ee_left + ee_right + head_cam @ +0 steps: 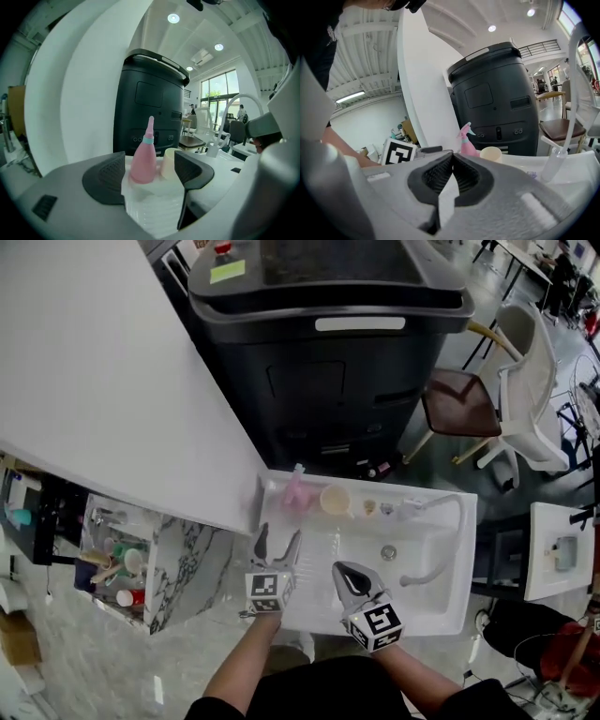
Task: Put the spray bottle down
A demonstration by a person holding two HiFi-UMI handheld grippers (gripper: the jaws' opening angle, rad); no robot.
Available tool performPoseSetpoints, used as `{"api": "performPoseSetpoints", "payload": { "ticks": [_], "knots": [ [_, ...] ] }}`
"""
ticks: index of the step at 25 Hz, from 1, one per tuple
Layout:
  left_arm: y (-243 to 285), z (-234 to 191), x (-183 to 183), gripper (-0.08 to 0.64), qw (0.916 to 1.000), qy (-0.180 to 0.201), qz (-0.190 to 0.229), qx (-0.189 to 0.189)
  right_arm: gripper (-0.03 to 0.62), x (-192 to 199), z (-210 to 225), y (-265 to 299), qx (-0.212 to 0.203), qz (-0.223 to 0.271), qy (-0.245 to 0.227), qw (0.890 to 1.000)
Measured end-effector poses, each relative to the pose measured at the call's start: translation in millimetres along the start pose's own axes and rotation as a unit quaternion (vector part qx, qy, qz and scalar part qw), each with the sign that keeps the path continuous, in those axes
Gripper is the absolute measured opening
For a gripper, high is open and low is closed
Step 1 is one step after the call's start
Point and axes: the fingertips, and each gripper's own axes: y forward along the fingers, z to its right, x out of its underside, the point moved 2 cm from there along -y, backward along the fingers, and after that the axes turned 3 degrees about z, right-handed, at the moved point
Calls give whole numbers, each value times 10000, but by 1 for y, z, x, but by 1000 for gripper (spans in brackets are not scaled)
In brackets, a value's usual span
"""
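The pink spray bottle (295, 491) stands upright on the back ledge of the white sink unit (441, 601), free of both grippers. Next to it is a cream cup (335, 500). My left gripper (278, 538) is open and hovers just in front of the bottle, over the ribbed draining surface. In the left gripper view the bottle (144, 159) and the cup (168, 163) show beyond the spread jaws of the left gripper (150, 176), apart from the pads. My right gripper (341, 570) is shut and empty above the sink's front part. In the right gripper view its jaws (451, 159) meet, with the bottle (466, 140) far behind.
A large black machine (328, 362) rises behind the sink. A white panel (103, 381) runs along the left, with a shelf of small items (117, 568) below it. The faucet (441, 505) and drain (388, 552) are to the right. A chair (469, 404) stands at the back right.
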Motion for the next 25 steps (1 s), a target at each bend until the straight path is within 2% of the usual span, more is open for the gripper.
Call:
{"api": "performPoseSetpoints", "payload": {
  "ticks": [4, 6, 9, 12, 14, 17, 22, 25],
  "knots": [
    [-63, 24, 5, 325, 9985, -534, 92, -49, -2, -1, -14, -24, 219, 228, -17, 9995],
    [-94, 37, 5, 317, 9977, -667, 140, 15, -2, 0, -23, -37, 375, 355, -10, 9987],
    [-148, 57, 3, 233, 9977, -593, 201, 244, -2, 6, -51, -63, 575, 501, -54, 9971],
    [-205, 63, 1, 114, 9958, -781, 330, 356, -2, 14, -93, -85, 552, 567, -126, 9968],
    [-242, 60, 2, 89, 9949, -882, 359, 319, -2, 20, -123, -100, 524, 594, -168, 9967],
    [-295, 58, 2, 37, 9955, -879, 266, 247, -2, 29, -167, -124, 524, 620, -214, 9965],
    [-372, 74, -5, 29, 9968, -648, 301, 366, -2, 48, -223, -163, 624, 572, -201, 9962],
    [-401, 88, -11, 29, 9965, -508, 427, 500, -2, 57, -247, -185, 687, 556, -282, 9957]
  ]
}}
